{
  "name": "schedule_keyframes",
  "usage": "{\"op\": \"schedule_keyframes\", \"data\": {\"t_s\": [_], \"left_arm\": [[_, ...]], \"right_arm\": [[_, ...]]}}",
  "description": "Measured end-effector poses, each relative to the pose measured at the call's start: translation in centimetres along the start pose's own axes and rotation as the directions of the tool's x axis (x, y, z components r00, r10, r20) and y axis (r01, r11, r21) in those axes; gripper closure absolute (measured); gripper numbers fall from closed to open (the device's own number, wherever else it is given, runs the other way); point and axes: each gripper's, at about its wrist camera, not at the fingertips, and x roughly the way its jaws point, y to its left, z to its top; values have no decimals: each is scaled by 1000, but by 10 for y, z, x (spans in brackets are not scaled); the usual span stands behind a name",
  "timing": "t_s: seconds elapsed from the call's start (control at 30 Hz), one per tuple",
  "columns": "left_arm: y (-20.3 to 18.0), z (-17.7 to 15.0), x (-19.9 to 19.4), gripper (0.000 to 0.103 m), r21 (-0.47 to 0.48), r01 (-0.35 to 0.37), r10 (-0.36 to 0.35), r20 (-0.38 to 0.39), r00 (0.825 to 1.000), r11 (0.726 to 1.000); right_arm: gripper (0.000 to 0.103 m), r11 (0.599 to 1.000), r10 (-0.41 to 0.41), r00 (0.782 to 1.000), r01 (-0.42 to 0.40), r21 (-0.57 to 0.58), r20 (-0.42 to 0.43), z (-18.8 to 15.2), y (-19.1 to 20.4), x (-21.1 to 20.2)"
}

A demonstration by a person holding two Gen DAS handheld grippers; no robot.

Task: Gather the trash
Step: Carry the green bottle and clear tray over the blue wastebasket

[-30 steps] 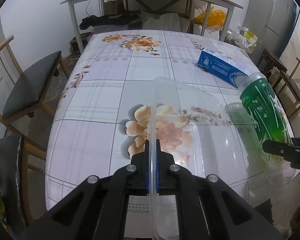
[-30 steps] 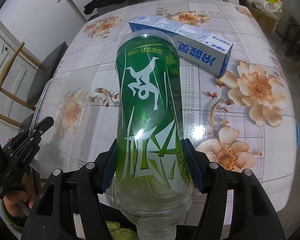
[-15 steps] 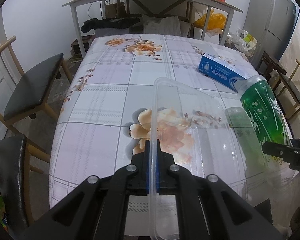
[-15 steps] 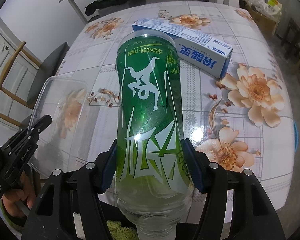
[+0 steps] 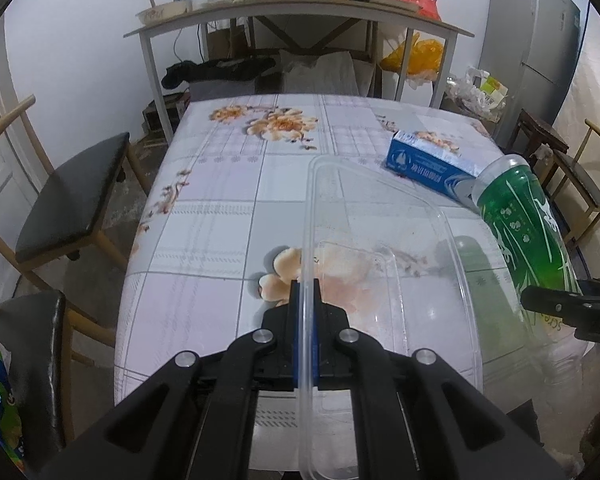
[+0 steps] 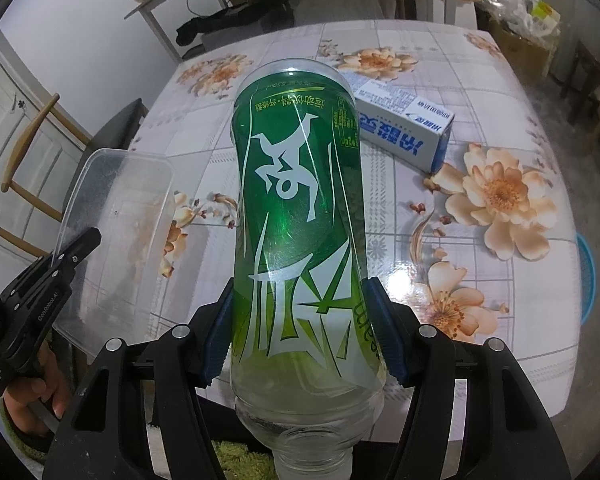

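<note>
Jaws: left gripper (image 5: 305,312) pinches tub (image 5: 384,264) rim, right gripper (image 6: 302,336) clamps bottle (image 6: 296,216), both held above tabletop (image 5: 220,216) | step: carrying trash off | next: needs a bin, none identifiable; box (image 5: 428,164) remains.

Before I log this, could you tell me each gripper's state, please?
Left gripper: shut on the clear plastic container.
Right gripper: shut on the green bottle.
</note>
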Motion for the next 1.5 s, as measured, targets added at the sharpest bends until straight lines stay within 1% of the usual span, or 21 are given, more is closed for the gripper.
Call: {"op": "schedule_keyframes", "data": {"t_s": [0.17, 0.4, 0.7, 1.1, 1.5], "left_arm": [[-10, 7, -12, 100, 24, 12, -13, 35, 999, 1000], [-31, 21, -29, 100, 77, 35, -43, 96, 994, 996], [-76, 39, -42, 100, 177, 82, -111, 158, 981, 981], [-142, 52, -44, 100, 289, 139, -192, 165, 968, 947], [-207, 70, -36, 100, 381, 172, -250, 164, 954, 908]], "right_arm": [[44, 1000, 7, 999, -7, 14, 32, -2, -4, -12], [44, 998, 4, 996, -9, 59, 88, -7, -21, -33], [44, 987, -13, 987, -13, 163, 158, -23, -56, -65], [44, 952, -42, 973, -30, 306, 226, -47, -117, -98], [44, 920, -73, 968, -28, 390, 242, -54, -159, -110]]}}
